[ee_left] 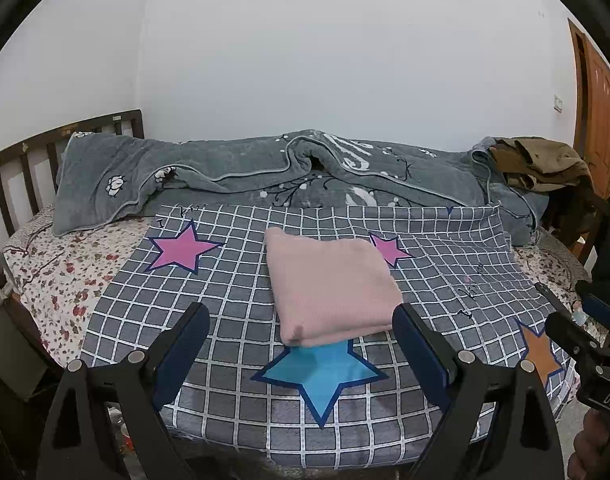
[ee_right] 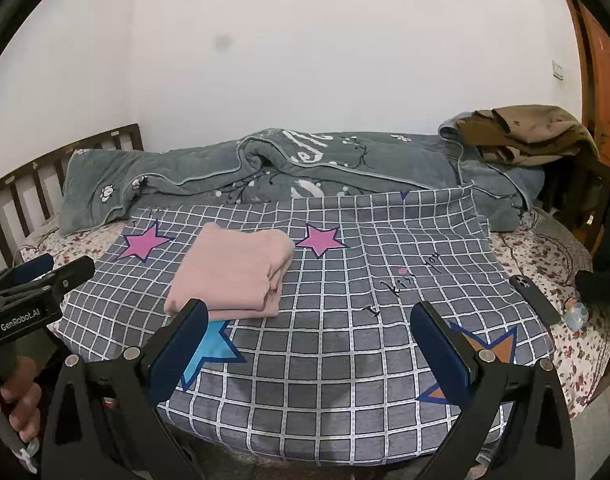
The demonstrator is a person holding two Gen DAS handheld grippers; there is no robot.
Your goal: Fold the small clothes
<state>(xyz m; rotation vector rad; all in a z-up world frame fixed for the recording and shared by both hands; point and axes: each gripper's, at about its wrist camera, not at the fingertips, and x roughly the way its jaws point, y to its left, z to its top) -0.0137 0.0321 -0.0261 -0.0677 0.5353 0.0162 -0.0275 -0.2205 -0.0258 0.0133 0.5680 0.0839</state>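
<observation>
Pink garment [ee_left: 329,284]: folded, laid on checked sheet [ee_left: 233,344] atop bed. Left tongs [ee_left: 301,332] and right tongs [ee_right: 309,328]: held agape, empty. Fold judged complete; setting aside or another garment called for.
</observation>
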